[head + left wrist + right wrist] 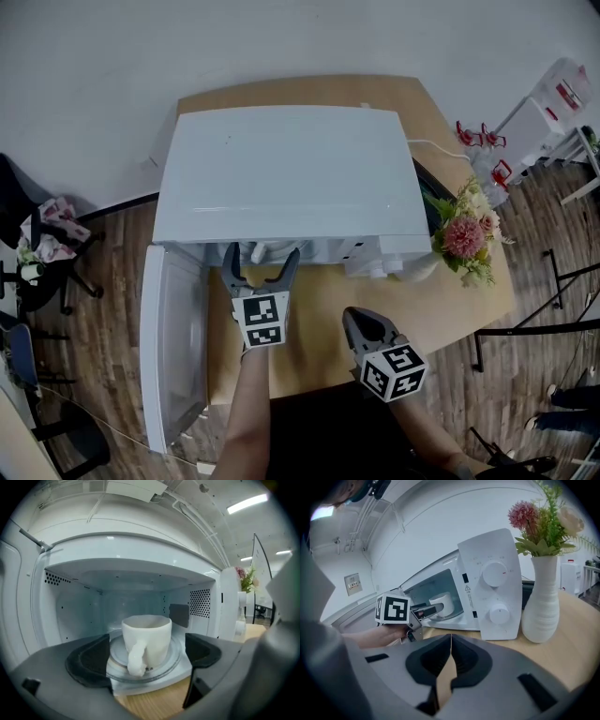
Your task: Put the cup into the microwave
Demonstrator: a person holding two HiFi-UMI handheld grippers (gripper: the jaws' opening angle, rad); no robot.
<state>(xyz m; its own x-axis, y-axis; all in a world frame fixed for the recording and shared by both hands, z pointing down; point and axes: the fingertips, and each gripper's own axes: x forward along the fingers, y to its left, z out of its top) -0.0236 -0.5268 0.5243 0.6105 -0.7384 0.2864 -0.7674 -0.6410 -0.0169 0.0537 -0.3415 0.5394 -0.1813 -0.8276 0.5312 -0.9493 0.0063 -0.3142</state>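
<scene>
The cup [146, 641] stands upright on the glass plate [174, 660] inside the microwave [291, 173], handle towards you. Your left gripper [262, 255] is released, with its jaws wide apart at the opening. Back it out straight, since drifting sideways could hook the handle and tip the cup. Your right gripper [361, 326] is clenched on nothing, near you. The door [173, 347] hangs open on the left.

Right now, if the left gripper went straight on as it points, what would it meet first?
The left gripper, open, would probably meet the cup first, at its handle; the cup stands on the turntable in the microwave.
</scene>
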